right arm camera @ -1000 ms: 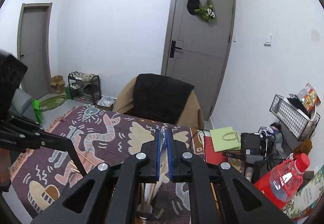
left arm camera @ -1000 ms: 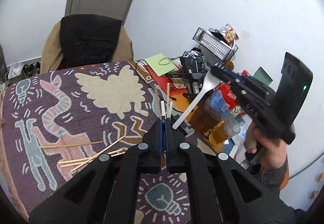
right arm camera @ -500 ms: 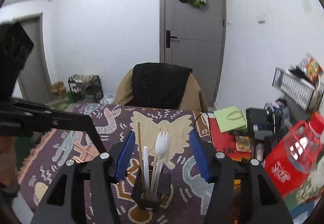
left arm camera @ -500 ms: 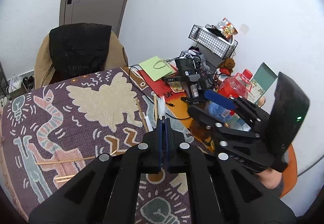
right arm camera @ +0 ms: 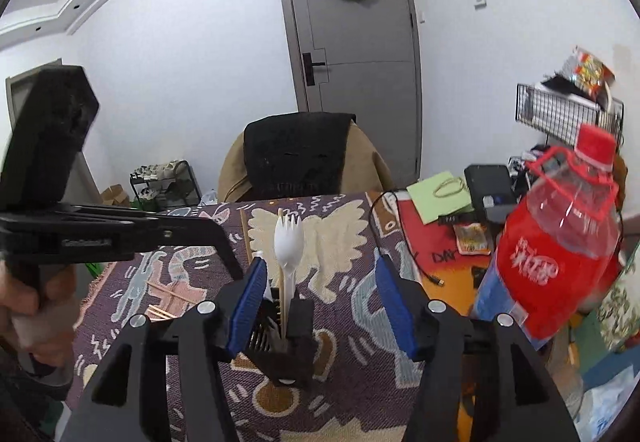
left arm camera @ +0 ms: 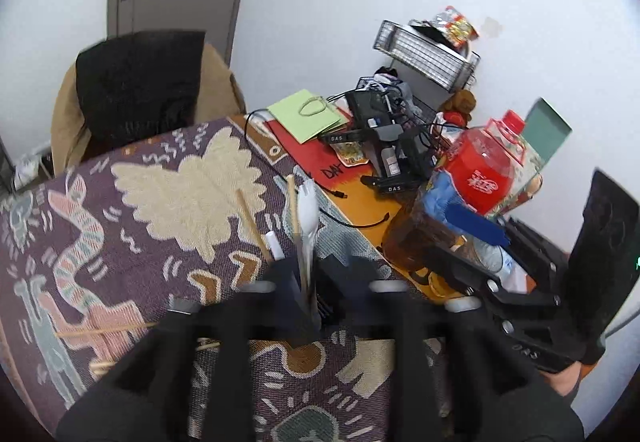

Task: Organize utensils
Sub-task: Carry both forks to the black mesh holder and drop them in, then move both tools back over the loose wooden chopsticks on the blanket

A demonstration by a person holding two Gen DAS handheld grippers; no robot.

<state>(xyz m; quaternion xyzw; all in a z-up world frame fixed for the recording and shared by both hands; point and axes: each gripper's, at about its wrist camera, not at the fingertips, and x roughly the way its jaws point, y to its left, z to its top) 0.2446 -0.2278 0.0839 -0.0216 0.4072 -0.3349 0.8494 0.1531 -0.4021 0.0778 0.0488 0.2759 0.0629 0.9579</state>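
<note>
A black utensil holder (right arm camera: 286, 342) stands on the patterned cloth (right arm camera: 348, 326). A white plastic spork (right arm camera: 287, 242), wooden chopsticks and a white straw stand upright in it. My right gripper (right arm camera: 318, 302) is open, its blue pads either side of the holder, holding nothing. In the left wrist view the holder (left arm camera: 320, 306) with the spork (left arm camera: 308, 210) sits between my left gripper's (left arm camera: 316, 282) blurred fingers, which stand apart and grip nothing. Loose chopsticks (left arm camera: 106, 328) lie on the cloth at the left.
A big red-labelled bottle (right arm camera: 560, 242) and an amber jar (left arm camera: 420, 238) stand at the right. Cables, black devices (left arm camera: 384, 146), a green card (left arm camera: 306, 114) and a wire basket (left arm camera: 428, 50) crowd the far right. A draped chair (right arm camera: 300, 158) stands behind the table.
My right gripper let go of the spork into the holder and opened wide. My left gripper, shut before, has opened around the holder.
</note>
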